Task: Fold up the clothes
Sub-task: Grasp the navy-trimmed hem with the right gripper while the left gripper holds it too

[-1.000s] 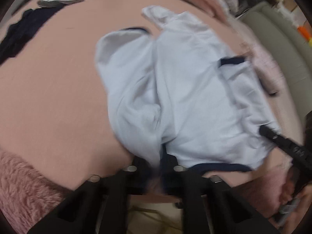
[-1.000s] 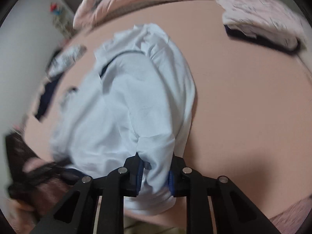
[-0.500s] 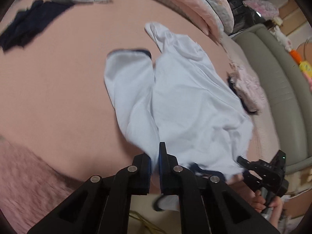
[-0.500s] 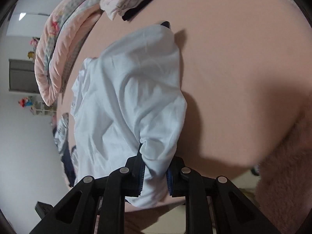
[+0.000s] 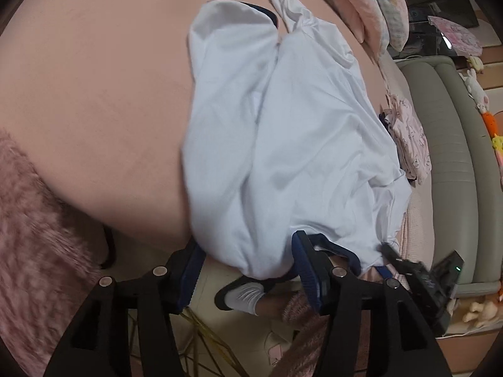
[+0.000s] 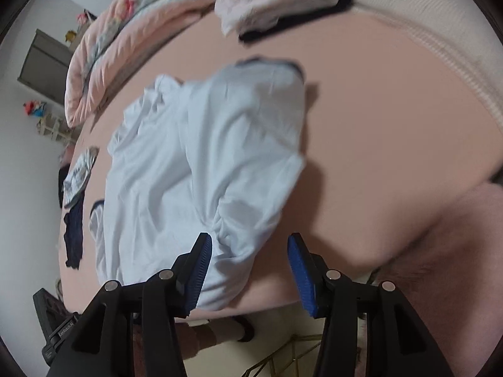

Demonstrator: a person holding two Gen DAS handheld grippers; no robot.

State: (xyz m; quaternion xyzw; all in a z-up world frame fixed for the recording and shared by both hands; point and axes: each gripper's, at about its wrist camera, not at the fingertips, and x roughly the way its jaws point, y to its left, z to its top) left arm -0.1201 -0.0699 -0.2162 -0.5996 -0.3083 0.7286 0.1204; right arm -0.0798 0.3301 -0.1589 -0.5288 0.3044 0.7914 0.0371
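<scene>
Release of the pale blue-white cotton shirt onto pink bedsheet (laying-out step, likely), left gripper and right gripper opening, cloth slack between unpressing pads; next, regrasp for a fold

Only faint white lettering on the left gripper body, too small to read.

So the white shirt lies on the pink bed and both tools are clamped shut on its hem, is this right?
Not quite. The white shirt does lie on the pink bed, but both tools are opening: the left tool and right tool pads stand apart in their wrist views.
</scene>
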